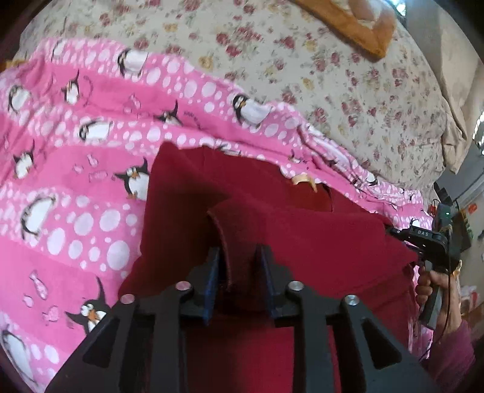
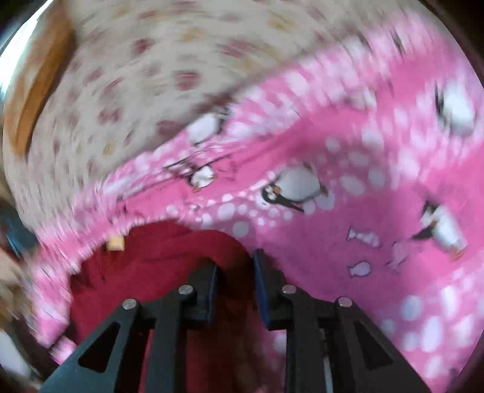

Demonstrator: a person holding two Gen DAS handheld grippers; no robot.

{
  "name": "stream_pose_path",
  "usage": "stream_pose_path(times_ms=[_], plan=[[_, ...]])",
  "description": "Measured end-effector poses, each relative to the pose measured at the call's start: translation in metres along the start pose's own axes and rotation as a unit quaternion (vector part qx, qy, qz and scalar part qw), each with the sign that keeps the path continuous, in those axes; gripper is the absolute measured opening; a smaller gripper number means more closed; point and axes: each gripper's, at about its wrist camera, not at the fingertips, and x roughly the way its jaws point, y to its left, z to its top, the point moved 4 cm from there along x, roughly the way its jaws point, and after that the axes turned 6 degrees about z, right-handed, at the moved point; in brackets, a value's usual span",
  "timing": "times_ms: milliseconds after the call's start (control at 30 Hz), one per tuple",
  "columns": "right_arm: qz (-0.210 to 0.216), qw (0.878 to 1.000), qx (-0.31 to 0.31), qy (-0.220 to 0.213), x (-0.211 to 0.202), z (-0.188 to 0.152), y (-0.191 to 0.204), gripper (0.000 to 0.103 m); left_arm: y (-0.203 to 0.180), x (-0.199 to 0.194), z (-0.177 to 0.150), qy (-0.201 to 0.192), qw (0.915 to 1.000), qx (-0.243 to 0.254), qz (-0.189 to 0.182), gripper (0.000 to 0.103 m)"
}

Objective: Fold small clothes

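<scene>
A dark red garment (image 1: 302, 241) lies partly lifted over a pink penguin blanket (image 1: 75, 181). In the left wrist view, my left gripper (image 1: 239, 269) is shut on a raised fold of its edge, and the cloth fills the gap between the blue pads. At the right edge of that view, my right gripper (image 1: 420, 245) holds the garment's far corner, which is drawn to a point. The right wrist view is blurred. There the red garment (image 2: 151, 272) arches up between the fingers of the right gripper (image 2: 236, 269). A tan label (image 2: 115, 243) shows at its edge.
The pink blanket (image 2: 363, 211) covers a bed with a floral sheet (image 1: 332, 75). An orange-brown cushion (image 1: 357, 24) sits at the far top. A person's hand (image 1: 435, 287) in a maroon sleeve holds the right gripper's handle. Room clutter lies beyond the bed's right edge.
</scene>
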Motion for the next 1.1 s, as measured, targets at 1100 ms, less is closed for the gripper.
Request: stream_pose_path(times_ms=[1100], plan=[[0.11,0.992,-0.052,0.036,-0.048,-0.016,-0.007,0.054,-0.23,0.067,-0.065,0.072,0.9482,-0.219,-0.218,0.035]])
